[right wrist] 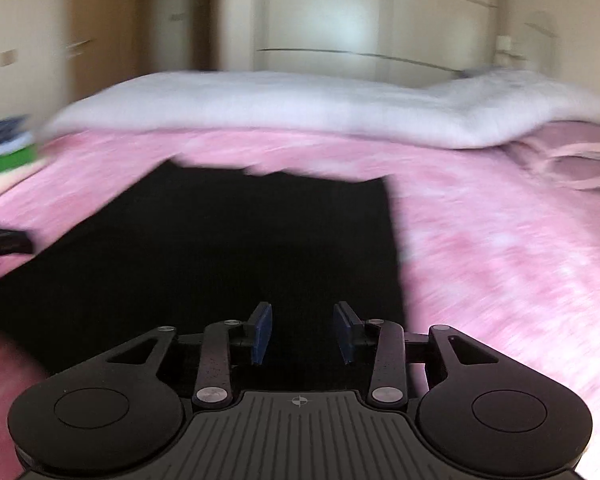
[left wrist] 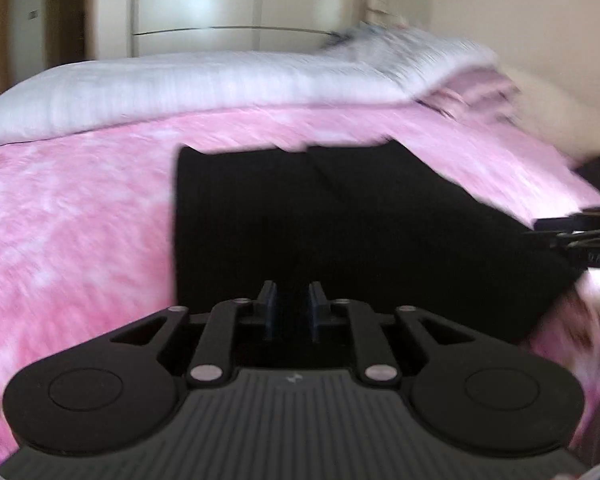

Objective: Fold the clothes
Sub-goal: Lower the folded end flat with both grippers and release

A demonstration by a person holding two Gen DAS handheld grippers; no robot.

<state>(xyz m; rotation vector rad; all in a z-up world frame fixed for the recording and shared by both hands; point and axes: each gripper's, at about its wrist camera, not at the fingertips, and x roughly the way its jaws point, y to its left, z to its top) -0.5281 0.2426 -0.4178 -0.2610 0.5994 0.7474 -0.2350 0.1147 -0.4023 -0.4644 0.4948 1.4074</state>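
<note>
- Black garment (left wrist: 340, 220): lay folded flat on pink blanket (left wrist: 80, 220), middle of bed, its far edge uneven.
- Left gripper (left wrist: 292, 304): hovered over near edge of garment, fingers narrowly apart, nothing seen clamped between them.
- Right gripper (right wrist: 302, 332): hovered over near right corner of same garment (right wrist: 220, 248), blue pads (right wrist: 262, 330) well apart, empty.
- White duvet (right wrist: 300, 108): bunched along far side of bed.
- Stacked clothes (right wrist: 8, 144): far left, blurred.
- Wardrobe doors (right wrist: 360, 20): beyond bed.
</note>
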